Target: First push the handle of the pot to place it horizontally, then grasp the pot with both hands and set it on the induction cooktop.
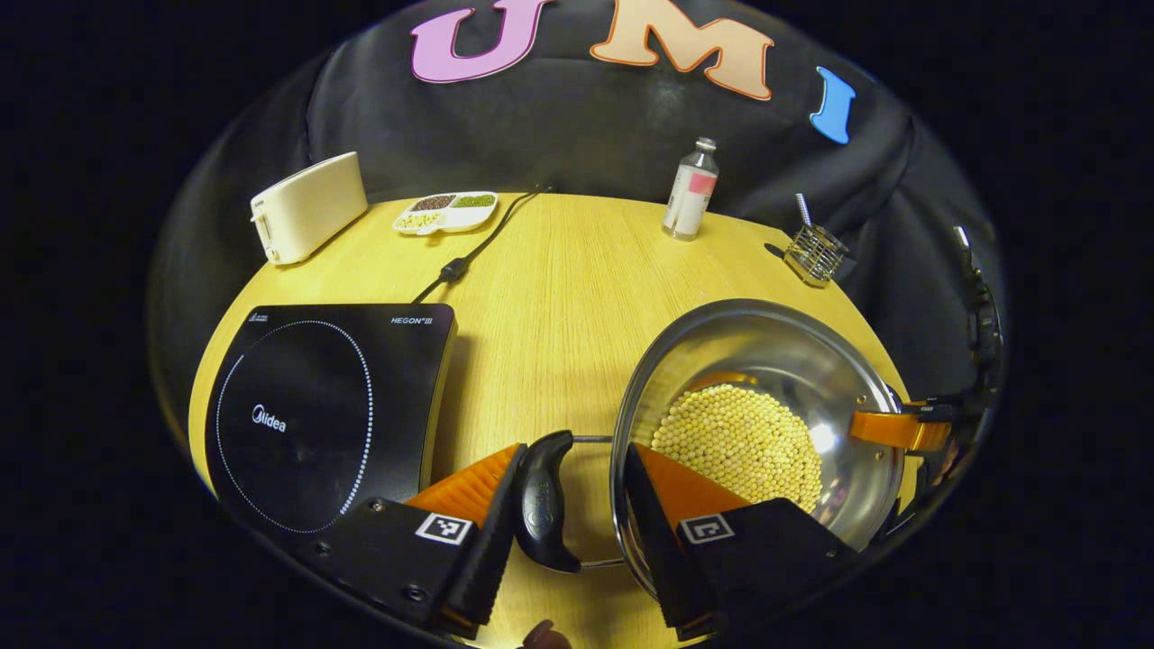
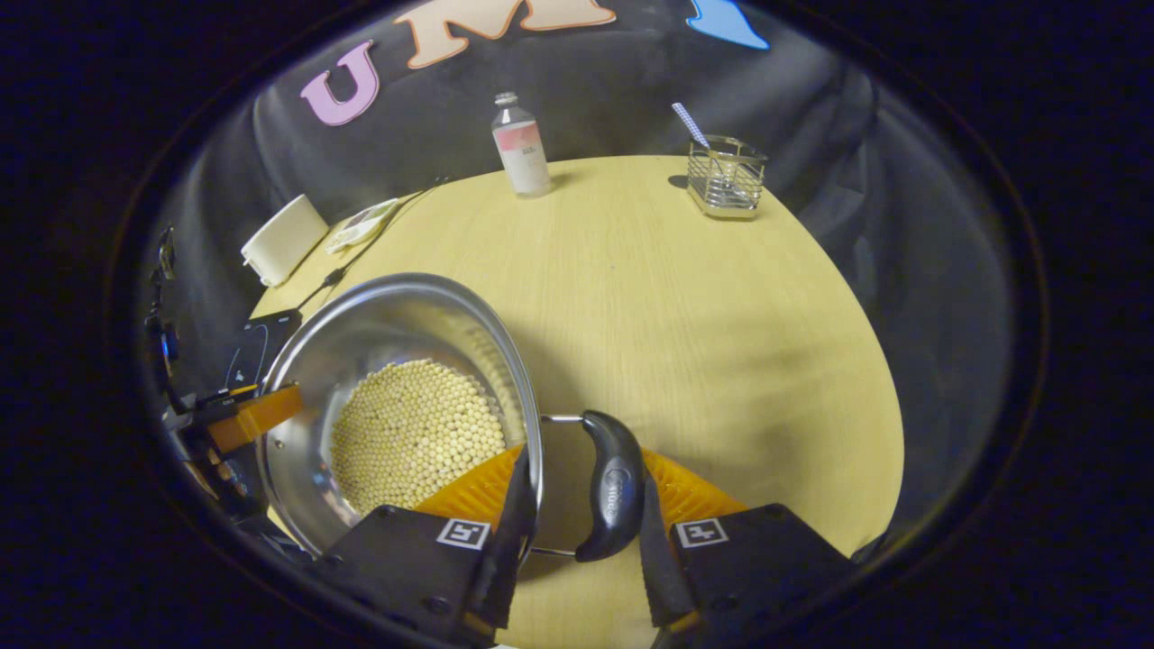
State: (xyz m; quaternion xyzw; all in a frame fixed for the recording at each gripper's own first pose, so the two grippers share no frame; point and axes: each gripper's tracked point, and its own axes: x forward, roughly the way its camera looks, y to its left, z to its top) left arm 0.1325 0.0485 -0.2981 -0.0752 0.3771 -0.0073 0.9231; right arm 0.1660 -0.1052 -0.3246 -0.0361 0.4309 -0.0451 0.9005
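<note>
A steel pot (image 1: 775, 351) (image 2: 388, 324) holding pale beans (image 1: 739, 442) (image 2: 415, 433) is over the wooden table, to the right of the black induction cooktop (image 1: 315, 415) (image 2: 257, 347). My left gripper (image 1: 568, 514) clamps one side: one finger presses the black loop handle (image 1: 545, 500) from outside, the other lies inside the rim. My right gripper (image 2: 577, 514) holds the opposite handle (image 2: 613, 487) the same way. Each gripper shows across the pot in the other's view, the right gripper (image 1: 902, 428) and the left gripper (image 2: 252, 415). I cannot tell whether the pot touches the table.
At the back stand a cream toaster (image 1: 306, 207) (image 2: 284, 239), a divided dish of beans (image 1: 446, 212), a bottle (image 1: 691, 189) (image 2: 521, 144) and a wire holder (image 1: 814, 252) (image 2: 726, 176). The cooktop's cord (image 1: 469, 257) runs to the back edge.
</note>
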